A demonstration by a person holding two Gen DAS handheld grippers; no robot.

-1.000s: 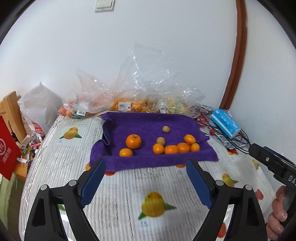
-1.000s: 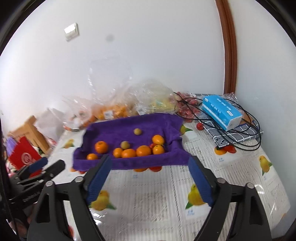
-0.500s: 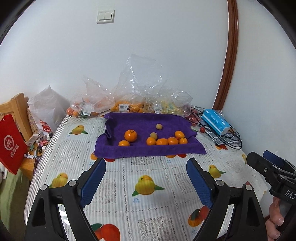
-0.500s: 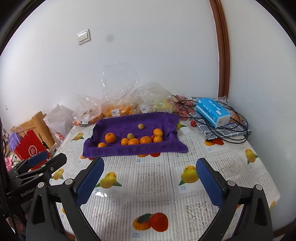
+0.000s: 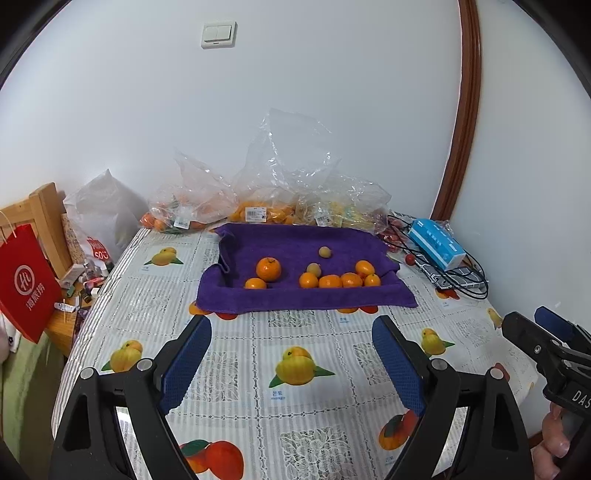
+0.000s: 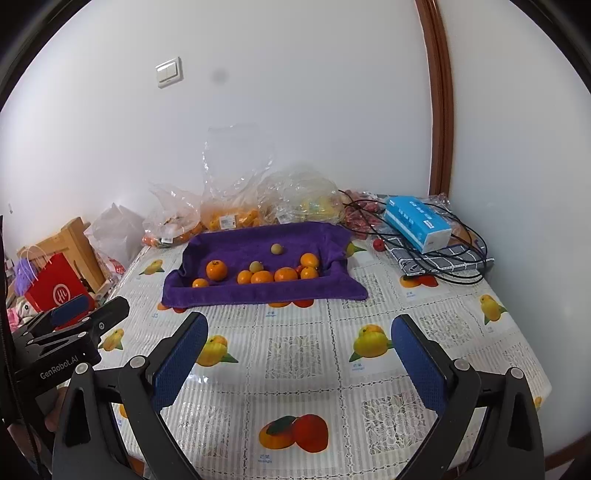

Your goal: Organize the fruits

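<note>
surface: fruit-print tablecloth
right edge: blue tissue box on checkered cloth, black cables looped over it
left of surface: red paper bag, wooden chair
wall: light switch

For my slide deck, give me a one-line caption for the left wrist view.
Open left tongs hover over a fruit-print tablecloth, facing oranges on a purple towel.

Oranges in row, on purple towel
</note>
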